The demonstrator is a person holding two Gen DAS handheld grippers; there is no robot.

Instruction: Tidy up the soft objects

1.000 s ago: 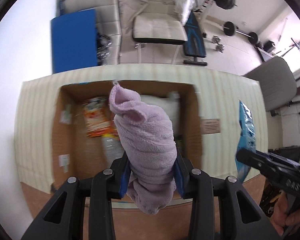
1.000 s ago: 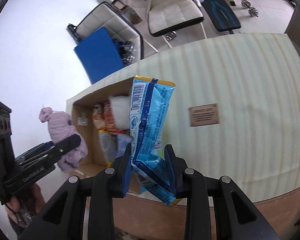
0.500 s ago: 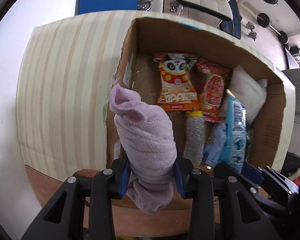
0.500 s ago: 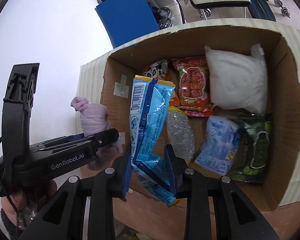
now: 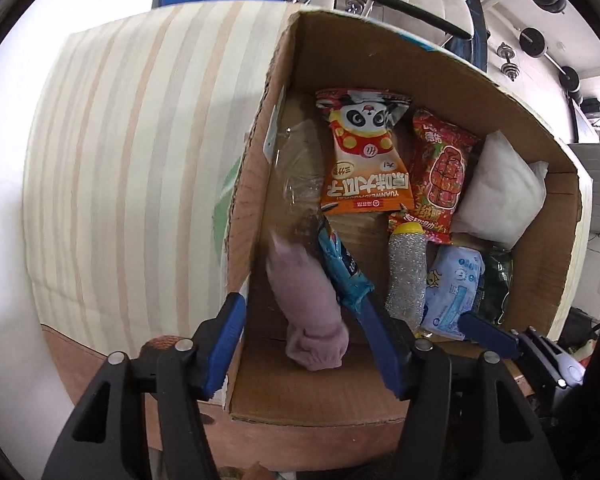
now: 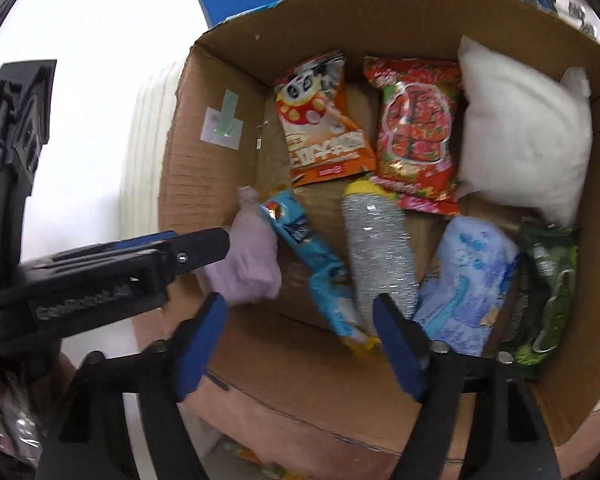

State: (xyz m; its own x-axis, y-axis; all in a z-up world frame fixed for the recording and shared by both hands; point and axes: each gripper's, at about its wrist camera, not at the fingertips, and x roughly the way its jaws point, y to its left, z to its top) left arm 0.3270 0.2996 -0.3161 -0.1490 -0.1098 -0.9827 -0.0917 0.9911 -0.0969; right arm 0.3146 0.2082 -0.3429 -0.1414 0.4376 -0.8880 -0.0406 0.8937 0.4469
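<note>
An open cardboard box (image 5: 260, 168) (image 6: 188, 152) stands on a striped table. A rolled lilac towel (image 5: 308, 300) (image 6: 248, 264) lies free at the box's near-left corner, with a blue snack packet (image 5: 344, 276) (image 6: 320, 272) beside it. My left gripper (image 5: 300, 344) is open above the towel and touches nothing. My right gripper (image 6: 300, 344) is open above the blue packet and holds nothing. The left gripper's body (image 6: 100, 280) shows in the right wrist view.
In the box lie an orange panda snack bag (image 5: 364, 160), a red snack bag (image 5: 440, 176), a white pillow (image 5: 500, 196), a silver scrubber (image 5: 406, 276), a light blue pack (image 5: 452, 292) and a green packet (image 6: 548, 288). Striped tabletop (image 5: 120, 160) spreads left of the box.
Both grippers have opened. The lilac towel and the blue packet have dropped from the jaws into the box's near-left part. Both views moved closer to the box.
</note>
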